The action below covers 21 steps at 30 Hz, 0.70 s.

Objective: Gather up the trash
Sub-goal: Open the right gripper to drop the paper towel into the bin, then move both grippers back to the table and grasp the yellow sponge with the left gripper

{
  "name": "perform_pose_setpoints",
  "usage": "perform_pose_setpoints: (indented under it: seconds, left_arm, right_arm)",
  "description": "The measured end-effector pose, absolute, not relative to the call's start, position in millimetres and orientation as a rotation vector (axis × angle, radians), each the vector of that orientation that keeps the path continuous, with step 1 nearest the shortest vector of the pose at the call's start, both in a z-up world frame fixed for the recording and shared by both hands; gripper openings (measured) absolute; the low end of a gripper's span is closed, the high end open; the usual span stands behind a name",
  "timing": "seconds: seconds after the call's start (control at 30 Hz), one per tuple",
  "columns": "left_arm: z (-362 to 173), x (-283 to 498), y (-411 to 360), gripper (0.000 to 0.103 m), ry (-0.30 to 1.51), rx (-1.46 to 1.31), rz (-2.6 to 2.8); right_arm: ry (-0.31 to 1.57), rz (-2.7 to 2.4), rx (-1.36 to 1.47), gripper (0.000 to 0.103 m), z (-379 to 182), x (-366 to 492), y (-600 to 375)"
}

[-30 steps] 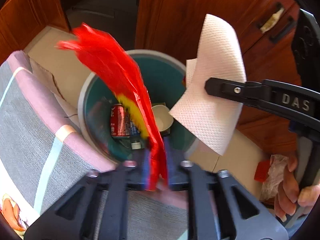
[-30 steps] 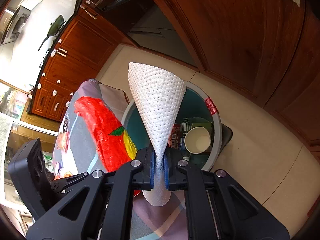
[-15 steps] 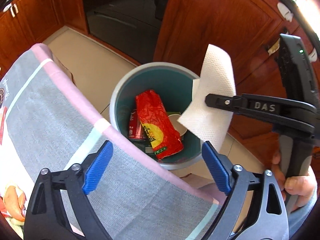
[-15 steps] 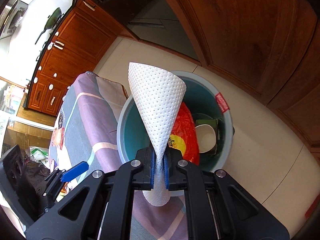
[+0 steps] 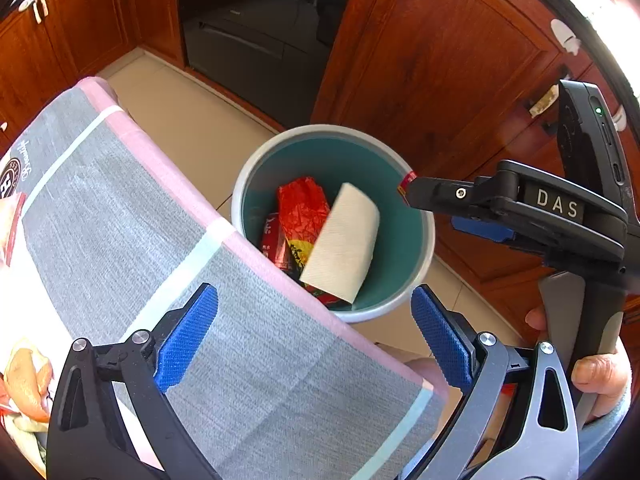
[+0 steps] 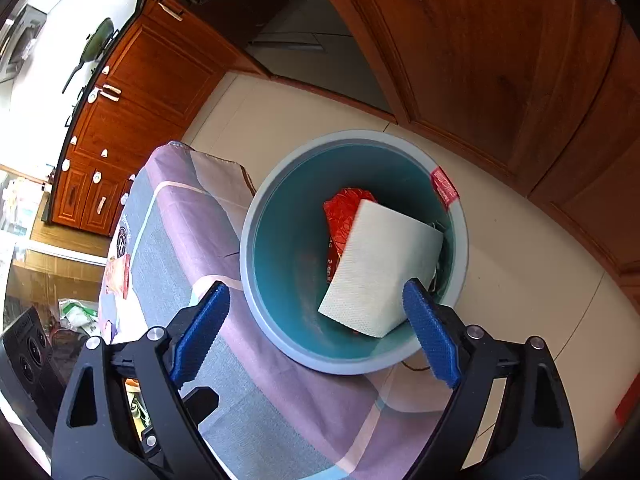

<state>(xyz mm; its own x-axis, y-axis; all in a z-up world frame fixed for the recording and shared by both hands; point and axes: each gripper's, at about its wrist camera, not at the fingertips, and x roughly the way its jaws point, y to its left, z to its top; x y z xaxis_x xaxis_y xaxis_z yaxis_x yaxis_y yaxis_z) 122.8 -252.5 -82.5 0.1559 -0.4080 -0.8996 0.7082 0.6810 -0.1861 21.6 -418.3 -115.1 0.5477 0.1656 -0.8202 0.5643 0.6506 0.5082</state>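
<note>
since it is thin, limp and nearly weightless, the paper towel [image 6: 380,268] suits an edge pinch; it sits inside the bin [image 6: 280,332] over a red wrapper [image 5: 298,208]. right gripper [image 6: 316,332] and left gripper [image 5: 316,336] are both opening, nothing between their pads.

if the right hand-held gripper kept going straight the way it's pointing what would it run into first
Most likely the white paper towel inside the teal bin. The right hand-held gripper points down into the bin's mouth, jaws opening with nothing between them. Depth is unclear, so its lower finger might catch the bin's near rim or the tablecloth first.
</note>
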Motion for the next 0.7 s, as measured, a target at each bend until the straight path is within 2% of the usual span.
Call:
perform_pose_setpoints:
  seconds: [0.37,0.7]
  left_arm:
    - [-74,109,-226,0.098,1.147,0.269,-0.788]
    - [-55,92,-154,0.099,1.112,0.209,-0.708]
  right_arm:
    - [1.03,-0.26,0.843,0.086,-105,15,-389]
    - [1.044,-0.187,0.774,0.09,-84,11,-331]
